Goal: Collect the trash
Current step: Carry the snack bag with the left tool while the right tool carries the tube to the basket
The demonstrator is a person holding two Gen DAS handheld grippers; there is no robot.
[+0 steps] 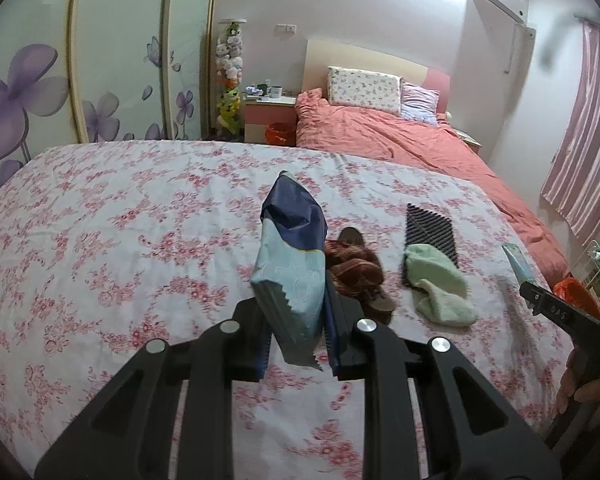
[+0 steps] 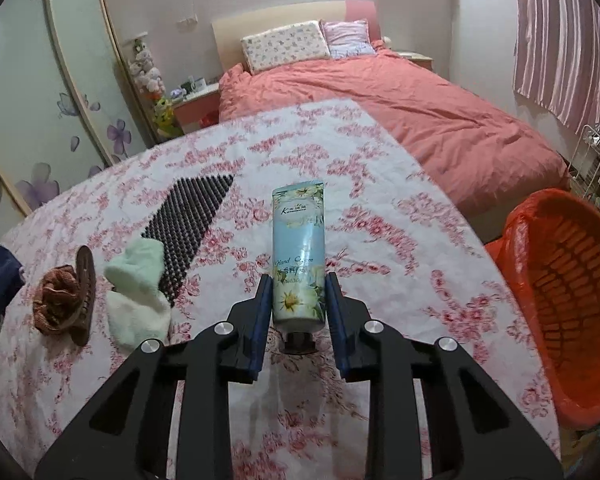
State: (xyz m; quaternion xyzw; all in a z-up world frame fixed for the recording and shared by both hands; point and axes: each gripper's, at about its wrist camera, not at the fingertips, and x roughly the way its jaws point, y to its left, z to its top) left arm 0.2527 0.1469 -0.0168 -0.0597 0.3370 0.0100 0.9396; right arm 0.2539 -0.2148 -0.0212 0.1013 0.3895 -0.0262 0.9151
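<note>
Left wrist view shows the left gripper point(image 1: 296, 320) clamped on a crumpled blue tissue wrapper point(image 1: 290, 252), which stands up between the jaws above the floral table cover point(image 1: 100, 220). In the right wrist view the right gripper point(image 2: 298, 300) grips a hand cream tube point(image 2: 299, 256) near its cap end, the tube's crimped end pointing away over the cloth. Both pieces look lifted clear of the surface, so the step in hand is, as I judge it, the carry to the bin, with neither yet dropped. The orange trash basket point(image 2: 560, 280), lined with an orange bag, sits just off the table's right edge, close beside the right gripper. The next move seems to call for swinging the tube rightward past that edge until it hangs over the basket's mouth, then opening the jaws; the wrapper would need a longer crossing from the table's middle. Between the two grippers, toward the near middle of the table, lie a brown hair clip with scrunchie point(image 2: 66, 296), a pale green sock point(image 2: 138, 292) and a black studded mat point(image 2: 188, 220), the sock overlapping the mat's near edge. The stretch of cloth from the tube to the right edge is bare, so the right path looks open; the left one passes over those items and should stay high.
</note>
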